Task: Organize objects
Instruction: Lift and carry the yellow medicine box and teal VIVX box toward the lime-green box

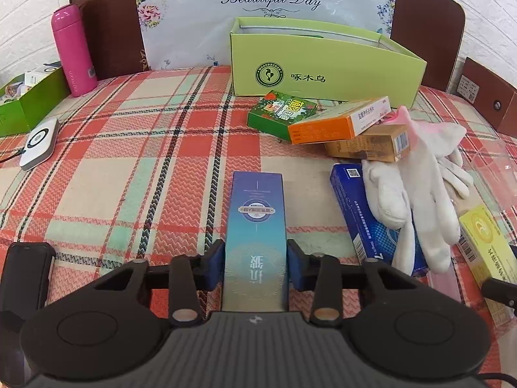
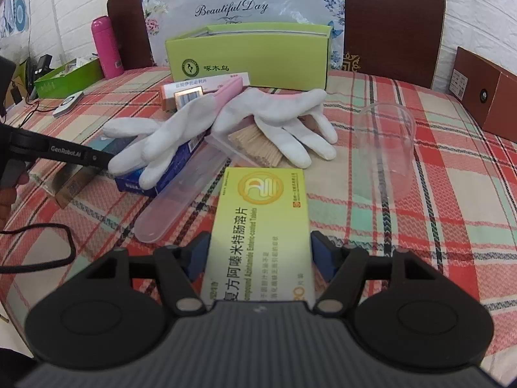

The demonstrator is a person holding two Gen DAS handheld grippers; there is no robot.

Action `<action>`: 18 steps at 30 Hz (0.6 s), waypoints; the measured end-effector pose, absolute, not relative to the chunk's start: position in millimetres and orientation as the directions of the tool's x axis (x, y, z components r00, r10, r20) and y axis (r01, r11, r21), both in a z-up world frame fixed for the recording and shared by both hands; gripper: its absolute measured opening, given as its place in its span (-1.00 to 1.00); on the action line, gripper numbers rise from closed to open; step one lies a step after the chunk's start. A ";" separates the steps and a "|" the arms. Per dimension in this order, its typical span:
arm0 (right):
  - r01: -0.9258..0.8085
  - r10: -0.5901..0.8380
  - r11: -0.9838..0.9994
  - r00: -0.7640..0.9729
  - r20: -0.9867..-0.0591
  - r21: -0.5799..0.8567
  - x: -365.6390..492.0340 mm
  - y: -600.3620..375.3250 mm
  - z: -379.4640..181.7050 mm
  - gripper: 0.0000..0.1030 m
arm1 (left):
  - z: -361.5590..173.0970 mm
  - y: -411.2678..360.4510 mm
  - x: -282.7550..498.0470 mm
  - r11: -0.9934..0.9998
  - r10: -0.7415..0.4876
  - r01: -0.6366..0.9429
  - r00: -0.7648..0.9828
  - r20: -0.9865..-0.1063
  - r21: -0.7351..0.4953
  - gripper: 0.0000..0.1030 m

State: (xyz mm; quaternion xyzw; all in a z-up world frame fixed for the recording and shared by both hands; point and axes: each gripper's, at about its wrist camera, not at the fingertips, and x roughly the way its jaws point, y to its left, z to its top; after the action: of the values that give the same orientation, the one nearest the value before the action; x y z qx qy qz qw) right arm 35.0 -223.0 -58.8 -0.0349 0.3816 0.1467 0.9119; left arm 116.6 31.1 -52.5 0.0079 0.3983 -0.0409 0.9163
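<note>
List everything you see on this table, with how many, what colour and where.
tall box: 1, blue, between left hand-held gripper's fingers
medicine box: 1, yellow, between right hand-held gripper's fingers
open carton: 1, light green, table's far side
gloves: 2, white, draped over the pile
small boxes: 4, green, orange, tan, blue, in the pile
toothpicks case: 1, clear, under a glove
cup: 1, clear, right of gloves
bottle: 1, pink, far left
tray: 1, dark green, far left
left hand-held gripper: shut on tall box
right hand-held gripper: shut on medicine box
</note>
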 end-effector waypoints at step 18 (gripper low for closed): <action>-0.316 0.349 0.936 0.755 -0.555 0.158 53.8 -247.1 10.3 0.28 | 37.1 21.6 114.7 0.971 -0.238 0.212 0.797 -0.555 -0.110 -0.20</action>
State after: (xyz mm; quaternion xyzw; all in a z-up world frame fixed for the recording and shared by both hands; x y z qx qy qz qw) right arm 53.8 -247.1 10.3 0.0274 0.3013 0.1775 0.9365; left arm 114.7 21.6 37.1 -0.0213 0.2955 -0.1187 0.9477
